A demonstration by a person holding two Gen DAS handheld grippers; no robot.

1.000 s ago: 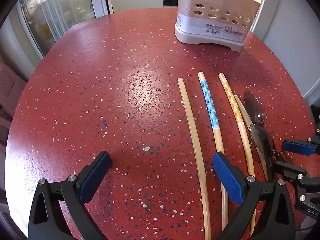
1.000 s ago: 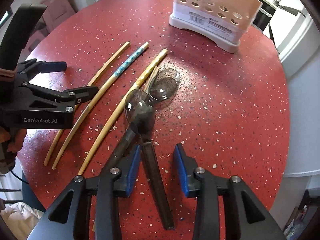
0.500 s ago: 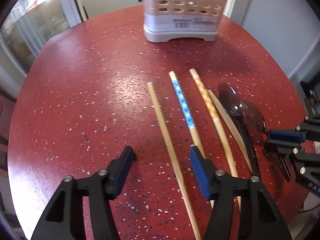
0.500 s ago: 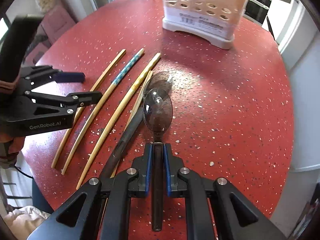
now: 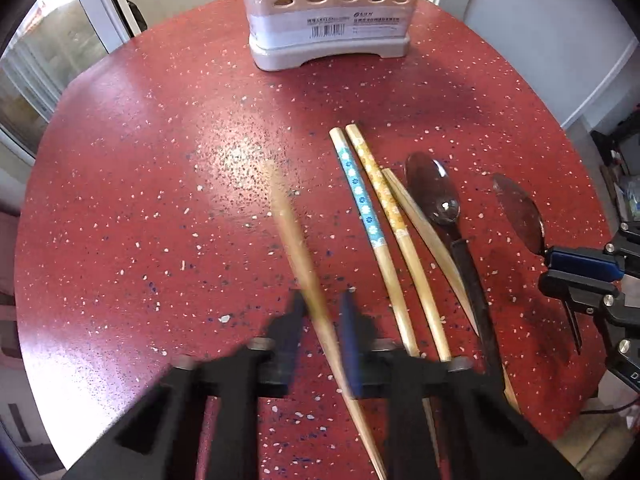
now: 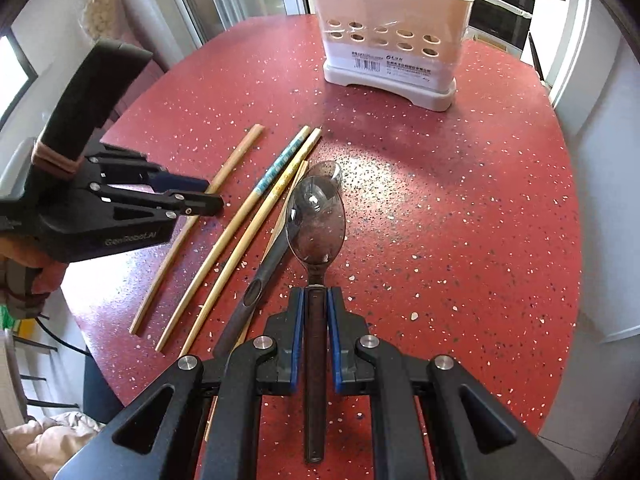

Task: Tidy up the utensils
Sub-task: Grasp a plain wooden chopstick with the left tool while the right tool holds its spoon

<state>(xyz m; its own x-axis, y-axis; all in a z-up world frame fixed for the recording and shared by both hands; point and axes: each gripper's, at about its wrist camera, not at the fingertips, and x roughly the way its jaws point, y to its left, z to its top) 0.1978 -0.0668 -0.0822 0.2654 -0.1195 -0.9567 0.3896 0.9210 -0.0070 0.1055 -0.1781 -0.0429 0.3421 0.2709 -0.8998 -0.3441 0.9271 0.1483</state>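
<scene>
Blur smears the left hand-held gripper (image 5: 320,320) in its own view, so we cannot make out its pads sharply; its jaws have just been closing, and a plain chopstick (image 5: 296,248) runs between them, itself streaked by motion. From the right wrist view we see that same chopstick (image 6: 192,224) pinched at its middle, its near end low over the red speckled desk (image 6: 460,220); whether that end touches the surface we cannot tell. The right hand-held gripper (image 6: 316,320) is clamped on the handle of a dark translucent spoon (image 6: 316,220), bowl pointing away, handle tip sticking back between the arms. Its bowl covers most of a second spoon (image 6: 272,264) lying on the desk beneath; only that one's handle and bowl rim show. Beside it lie a blue-patterned chopstick (image 5: 362,196), an orange-patterned chopstick (image 5: 384,196) and another plain chopstick (image 5: 424,232), near ends hidden under the gripper bodies. At the far edge stands the perforated utensil holder (image 6: 392,52), cut off at the top in the left view; dark spoon bowls poke from it in the right view.
</scene>
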